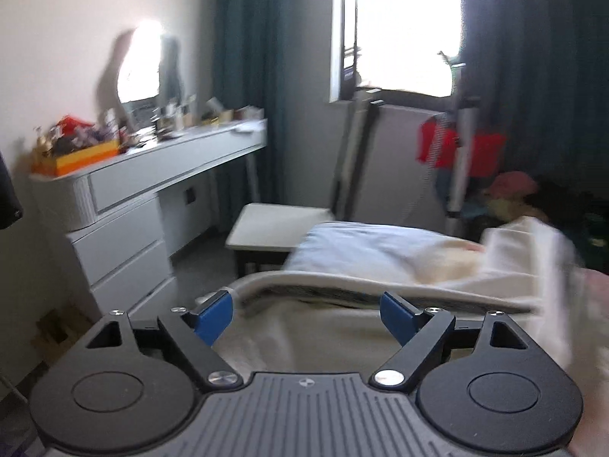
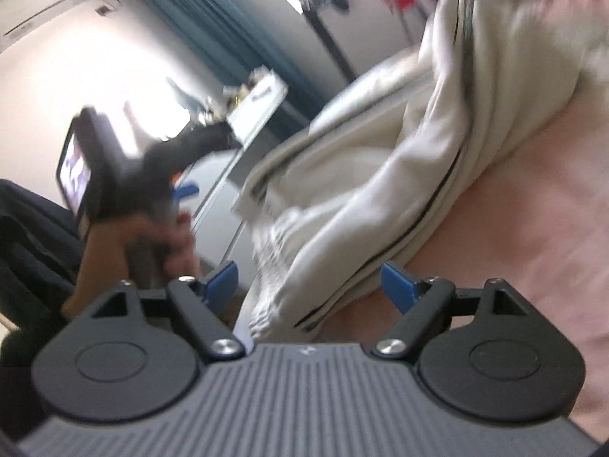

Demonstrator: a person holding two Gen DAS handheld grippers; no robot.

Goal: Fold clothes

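A cream garment (image 1: 342, 327) with dark piping lies rumpled on the bed. My left gripper (image 1: 306, 316) hovers over its near edge, open, with nothing between the blue pads (image 1: 213, 316). In the right wrist view the same cream garment (image 2: 361, 198) stretches across the pink sheet (image 2: 514, 209). Its ribbed hem (image 2: 274, 285) runs toward the gap of my right gripper (image 2: 310, 282), which is open and grips nothing. A hand (image 2: 160, 236) holding the other gripper shows at the left, blurred.
A white dresser (image 1: 125, 209) with clutter on top stands at the left, with a low stool (image 1: 278, 228) beside the bed. A pale blue pillow (image 1: 361, 243) lies behind the garment. Red clothes (image 1: 456, 148) hang by the window between dark curtains (image 1: 247, 57).
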